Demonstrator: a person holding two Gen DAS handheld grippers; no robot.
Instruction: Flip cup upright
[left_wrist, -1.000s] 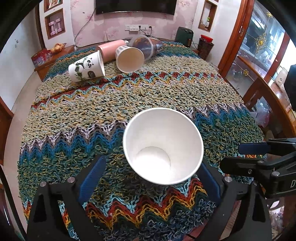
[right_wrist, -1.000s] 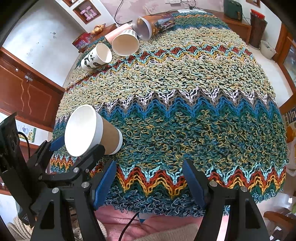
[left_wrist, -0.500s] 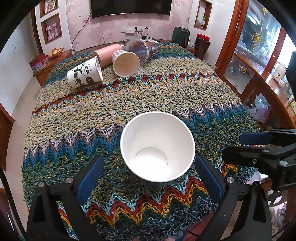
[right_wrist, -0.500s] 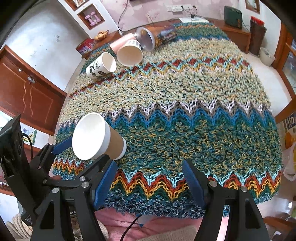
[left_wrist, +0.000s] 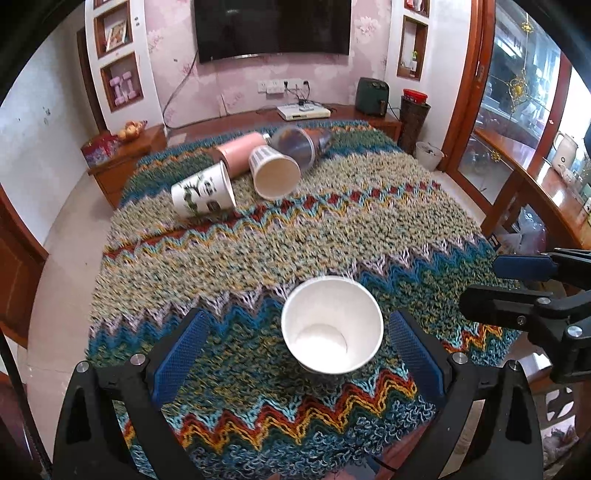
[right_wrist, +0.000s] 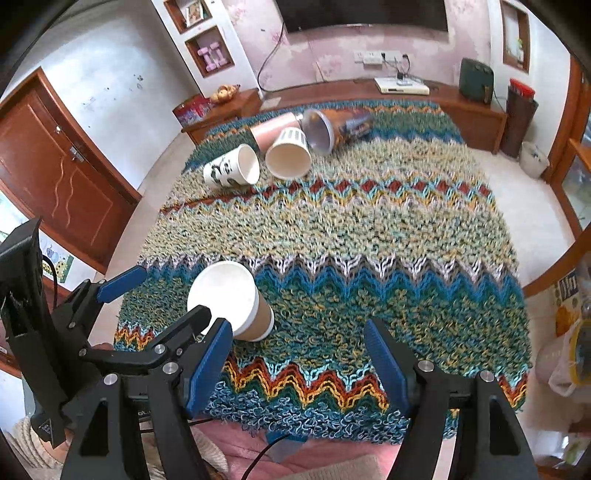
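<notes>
A brown paper cup with a white inside (left_wrist: 331, 325) stands on the knitted cloth near the front edge, mouth up and leaning toward the camera; it also shows in the right wrist view (right_wrist: 231, 301). My left gripper (left_wrist: 295, 354) is open, its blue fingers wide on either side of the cup and not touching it. My right gripper (right_wrist: 299, 362) is open and empty, to the right of the cup above the cloth's front edge; it also shows at the right of the left wrist view (left_wrist: 517, 284).
At the back of the cloth lie a panda cup (left_wrist: 202, 190), a striped paper cup (left_wrist: 272, 171), a pink tumbler (left_wrist: 238, 151) and a clear tumbler (left_wrist: 301, 142), all on their sides. Wooden cabinets stand around the table.
Both grippers have pulled back and tilted up, so the cup looks smaller and farther. The cup stays on the cloth between the open left fingers.
</notes>
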